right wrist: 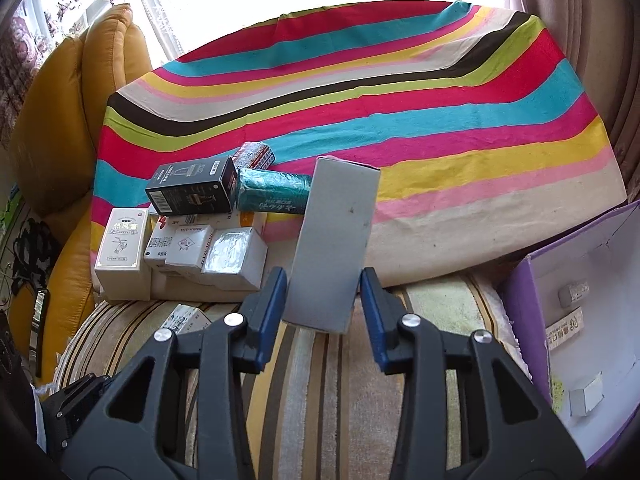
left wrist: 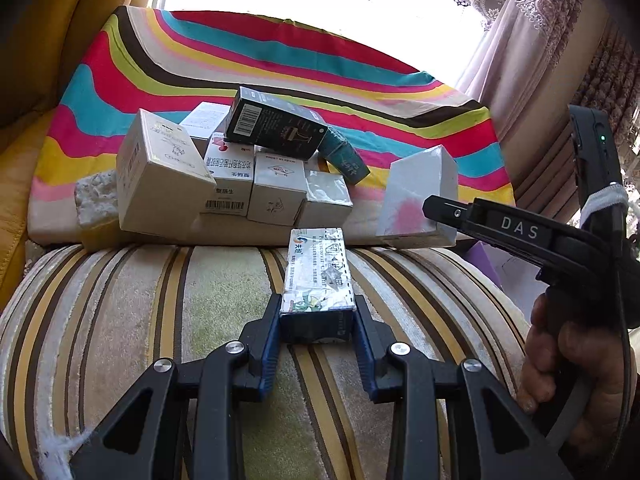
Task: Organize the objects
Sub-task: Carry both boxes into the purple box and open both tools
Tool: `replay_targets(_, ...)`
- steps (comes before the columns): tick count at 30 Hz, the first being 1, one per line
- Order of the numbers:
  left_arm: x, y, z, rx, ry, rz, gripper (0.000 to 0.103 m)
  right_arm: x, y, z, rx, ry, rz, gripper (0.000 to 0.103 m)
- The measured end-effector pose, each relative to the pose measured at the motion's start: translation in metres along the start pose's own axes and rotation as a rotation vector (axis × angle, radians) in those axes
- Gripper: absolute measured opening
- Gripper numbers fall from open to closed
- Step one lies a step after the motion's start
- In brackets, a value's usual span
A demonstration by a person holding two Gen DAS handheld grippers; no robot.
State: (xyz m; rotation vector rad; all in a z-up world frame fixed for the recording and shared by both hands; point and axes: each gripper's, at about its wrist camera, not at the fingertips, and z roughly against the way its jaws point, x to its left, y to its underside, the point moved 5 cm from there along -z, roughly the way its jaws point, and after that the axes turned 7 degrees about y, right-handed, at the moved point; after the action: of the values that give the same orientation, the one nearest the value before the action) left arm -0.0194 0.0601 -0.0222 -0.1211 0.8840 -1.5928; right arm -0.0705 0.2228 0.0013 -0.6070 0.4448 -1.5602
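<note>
The left gripper [left wrist: 316, 320] pinches a long white printed carton [left wrist: 318, 276] by its near end at the lower centre of the left wrist view, both blue pads pressed to its sides. The right gripper [right wrist: 324, 296] is pressed onto a tall plain grey cardboard box [right wrist: 336, 240] at the centre of the right wrist view; the left pad touches the box, while contact at the right pad is hard to confirm. An open purple cardboard box [right wrist: 532, 320] with small packets inside sits at the right edge of that view, likely the destination. The remaining small boxes cluster at centre left on the rainbow-striped cloth [right wrist: 440, 120]. To do this well, lift the grey box straight up, keep it upright, and confirm both pads bite before swinging right.
</note>
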Motion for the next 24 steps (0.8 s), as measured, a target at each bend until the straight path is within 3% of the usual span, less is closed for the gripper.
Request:
replay_targets(11,-0.026,-0.001,-0.007,0.017,0.076,-0.048,0.034,-0.045,0.016,0.032,-0.054,-0.002,-0.060,0.042)
replay_targets(24,-0.120,-0.015,-0.038,0.073,0.233,-0.210,0.034,-0.146,0.039,0.067,-0.074,0.090,-0.210,0.040)
